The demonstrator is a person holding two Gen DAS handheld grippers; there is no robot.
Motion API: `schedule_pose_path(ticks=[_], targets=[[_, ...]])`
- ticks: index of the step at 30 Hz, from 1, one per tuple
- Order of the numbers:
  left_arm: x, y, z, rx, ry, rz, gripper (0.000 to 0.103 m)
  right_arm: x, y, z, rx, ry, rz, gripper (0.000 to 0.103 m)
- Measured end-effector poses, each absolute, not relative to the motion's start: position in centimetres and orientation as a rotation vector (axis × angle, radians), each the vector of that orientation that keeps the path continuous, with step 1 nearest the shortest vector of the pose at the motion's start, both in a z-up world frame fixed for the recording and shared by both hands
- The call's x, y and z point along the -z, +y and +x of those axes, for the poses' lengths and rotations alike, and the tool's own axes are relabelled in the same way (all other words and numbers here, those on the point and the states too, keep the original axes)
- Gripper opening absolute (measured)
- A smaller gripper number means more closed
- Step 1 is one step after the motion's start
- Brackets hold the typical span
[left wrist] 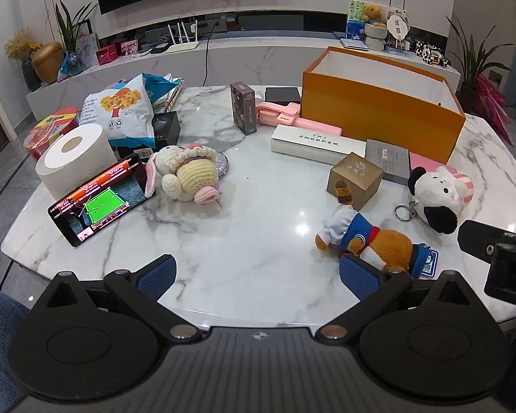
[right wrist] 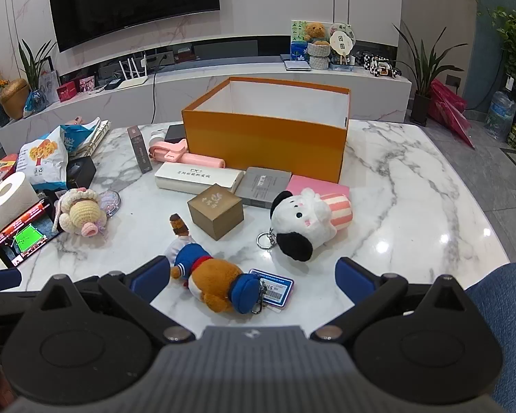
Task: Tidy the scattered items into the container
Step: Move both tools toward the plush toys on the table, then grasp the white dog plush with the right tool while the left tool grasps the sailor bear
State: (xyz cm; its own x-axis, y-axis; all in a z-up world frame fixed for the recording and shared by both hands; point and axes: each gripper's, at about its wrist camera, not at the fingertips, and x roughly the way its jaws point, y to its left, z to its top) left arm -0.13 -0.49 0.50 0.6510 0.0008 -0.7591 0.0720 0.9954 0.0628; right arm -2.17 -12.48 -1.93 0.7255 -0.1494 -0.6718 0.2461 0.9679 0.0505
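1. Right wrist view: right claw [right wrist: 251, 273] spread wide above the sailor bear plush [right wrist: 220, 284] on the tabletop [right wrist: 412, 186].
2. Left claw [left wrist: 258, 272] spread, empty.
3. Orange box [right wrist: 265, 144] stands open behind.

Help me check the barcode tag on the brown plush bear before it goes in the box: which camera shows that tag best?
The right wrist view: the tag lies face up beside the brown plush bear, whole and unobstructed, its barcode visible. In the left wrist view only a sliver of the tag shows behind the bear.
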Motion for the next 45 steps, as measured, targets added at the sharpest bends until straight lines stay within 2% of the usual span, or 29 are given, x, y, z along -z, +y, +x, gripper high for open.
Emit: schedule_pose_path(ticks=[30, 36, 45], targets=[[0.0, -0.7, 0.3, 0.073, 0.876, 0.079, 0.103, 1.7, -13.0, -2.0, 0.197, 0.705, 0.126, 0.103], [0.5, -0.8, 1.3, 0.095, 0.886, 0.047, 0.103, 0.9, -14.2, -0.9, 0.172, 0.662, 0.037, 0.103], [1.7, -2.7, 3.3, 0.164, 0.912, 0.009, 0.103, 1.6, -17.8, 1.0, 0.205, 0.695, 0.029, 0.103]])
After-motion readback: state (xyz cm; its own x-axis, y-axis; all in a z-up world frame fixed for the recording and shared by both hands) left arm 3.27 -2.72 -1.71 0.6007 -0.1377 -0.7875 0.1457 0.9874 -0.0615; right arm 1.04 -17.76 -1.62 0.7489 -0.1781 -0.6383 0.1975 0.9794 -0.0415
